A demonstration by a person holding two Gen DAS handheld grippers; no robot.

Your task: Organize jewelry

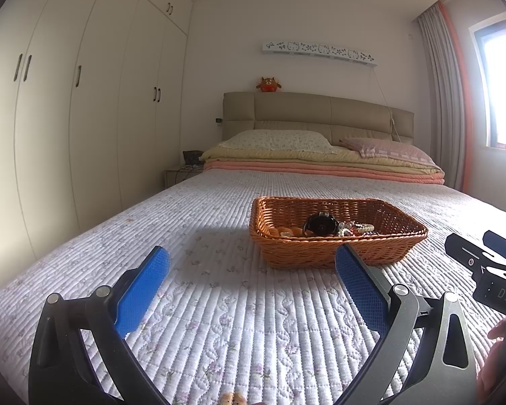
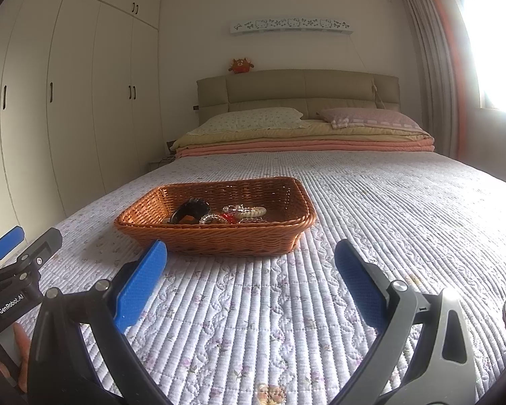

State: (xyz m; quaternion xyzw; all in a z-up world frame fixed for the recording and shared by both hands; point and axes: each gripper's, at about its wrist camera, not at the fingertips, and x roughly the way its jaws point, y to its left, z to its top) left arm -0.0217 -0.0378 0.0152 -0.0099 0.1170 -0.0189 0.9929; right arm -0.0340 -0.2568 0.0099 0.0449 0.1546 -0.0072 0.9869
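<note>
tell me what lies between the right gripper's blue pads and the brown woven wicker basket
Only bare quilted white bedspread lies between the right gripper and the brown woven wicker basket; the right wrist view shows it.

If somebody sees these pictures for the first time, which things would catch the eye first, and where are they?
The eye goes first to the brown wicker basket in the middle of the quilted bed, holding a black watch and beaded bracelets. Next come the blue pads of the left gripper and right gripper in the foreground, jaws open and empty above the quilt. At the far end, a small plush toy sits on the headboard.
</note>
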